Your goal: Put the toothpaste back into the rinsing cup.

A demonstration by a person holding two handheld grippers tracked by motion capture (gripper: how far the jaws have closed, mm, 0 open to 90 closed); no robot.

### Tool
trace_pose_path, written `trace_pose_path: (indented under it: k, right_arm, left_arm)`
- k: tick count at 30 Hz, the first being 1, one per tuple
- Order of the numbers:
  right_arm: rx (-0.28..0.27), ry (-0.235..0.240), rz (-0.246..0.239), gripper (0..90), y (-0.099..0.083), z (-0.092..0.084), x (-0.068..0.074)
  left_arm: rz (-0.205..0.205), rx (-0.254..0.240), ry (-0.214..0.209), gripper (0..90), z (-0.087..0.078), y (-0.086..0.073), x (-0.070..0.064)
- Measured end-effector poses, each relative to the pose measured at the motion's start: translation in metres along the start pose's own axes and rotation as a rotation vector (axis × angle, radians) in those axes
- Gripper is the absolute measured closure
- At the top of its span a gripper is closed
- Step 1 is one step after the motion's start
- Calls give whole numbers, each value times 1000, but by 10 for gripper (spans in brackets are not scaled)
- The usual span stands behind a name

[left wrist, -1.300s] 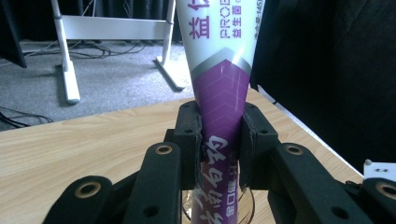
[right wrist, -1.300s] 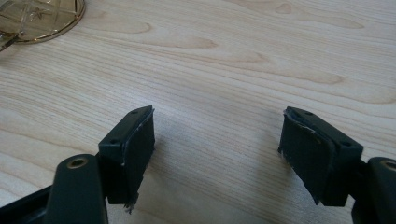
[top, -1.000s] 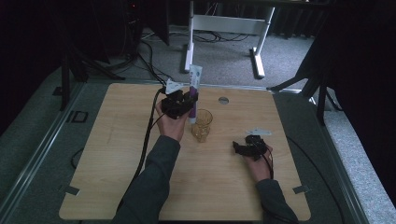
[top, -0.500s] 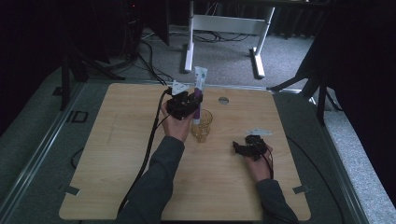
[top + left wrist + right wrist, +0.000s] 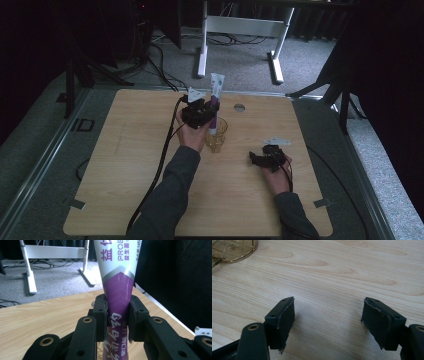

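My left gripper is shut on a white and purple toothpaste tube, which it holds upright at its purple lower half. The tube's lower end dips into the mouth of a clear amber glass that stands mid-table. Whether the tube touches the glass is hidden. My right gripper rests low over the wood to the right of the glass, open, with bare table between its pads. The base of the glass sits at the top left of the right gripper view.
The wooden table has a round metal-ringed hole near its far edge. A white stand and cables lie on the floor beyond. The left gripper's cable trails along the forearm across the wood.
The left gripper has carried the tube a little to the right, over the glass. The right gripper has stayed where it was.
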State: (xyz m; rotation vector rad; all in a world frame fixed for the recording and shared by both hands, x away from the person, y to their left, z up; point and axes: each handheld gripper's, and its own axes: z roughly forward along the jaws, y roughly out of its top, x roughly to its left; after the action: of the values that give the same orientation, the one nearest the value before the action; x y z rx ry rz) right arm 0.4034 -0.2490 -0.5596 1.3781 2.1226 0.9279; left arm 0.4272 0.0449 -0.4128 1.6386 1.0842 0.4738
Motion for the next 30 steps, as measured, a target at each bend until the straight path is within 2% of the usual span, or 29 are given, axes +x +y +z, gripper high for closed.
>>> trace_pose_path:
  k: [14, 22, 30]
  right_arm:
    - [0, 1, -2, 263, 0, 0, 0]
    - [0, 1, -1, 263, 0, 0, 0]
    - [0, 0, -1, 263, 0, 0, 0]
  left_arm:
    - [-26, 6, -1, 715, 9, -2, 4]
    - [-64, 6, 0, 714, 14, -3, 8]
    - [-80, 16, -6, 712, 18, -3, 9]
